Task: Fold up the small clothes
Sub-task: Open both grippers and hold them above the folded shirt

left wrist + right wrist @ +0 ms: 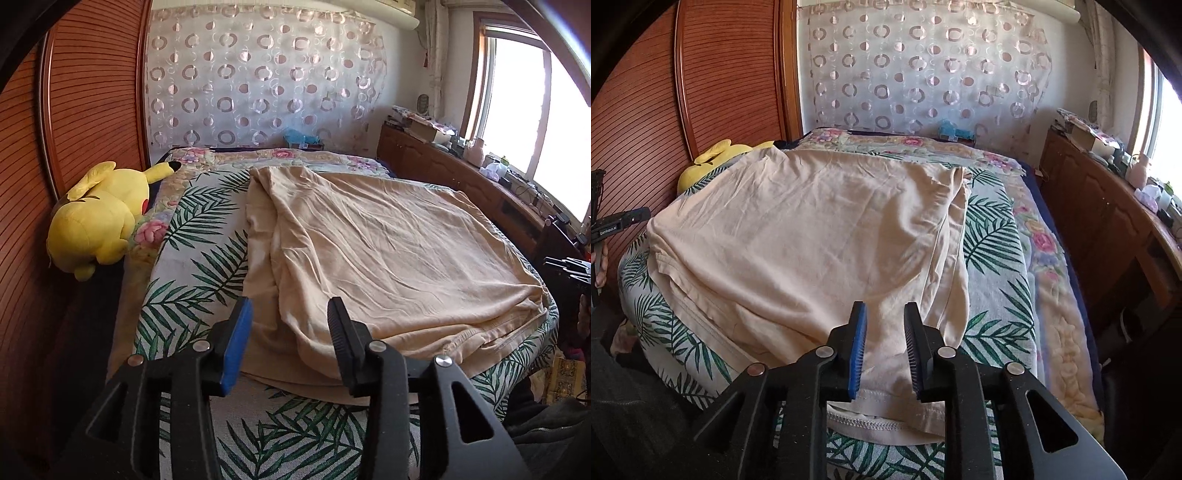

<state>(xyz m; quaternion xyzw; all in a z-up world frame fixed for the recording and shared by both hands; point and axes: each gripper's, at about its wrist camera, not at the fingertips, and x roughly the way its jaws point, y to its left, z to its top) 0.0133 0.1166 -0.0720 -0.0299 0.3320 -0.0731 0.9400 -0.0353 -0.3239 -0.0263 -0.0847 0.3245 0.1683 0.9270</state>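
Observation:
A beige garment (388, 251) lies spread on a leaf-print cloth on the bed, with its left side folded over in loose layers. My left gripper (290, 332) is open and empty, hovering above the garment's near left corner. In the right wrist view the same garment (812, 229) fills the middle, its hem nearest the camera. My right gripper (884, 336) is open and empty, just above the garment's near right hem. The left gripper's body (617, 225) shows at the far left edge of that view.
A yellow plush toy (96, 218) lies at the bed's left edge against a wooden slatted wardrobe (74, 110). A wooden cabinet (1108, 206) with clutter runs along the right under the window. A floral blanket (1045, 240) lies under the leaf-print cloth (192, 258).

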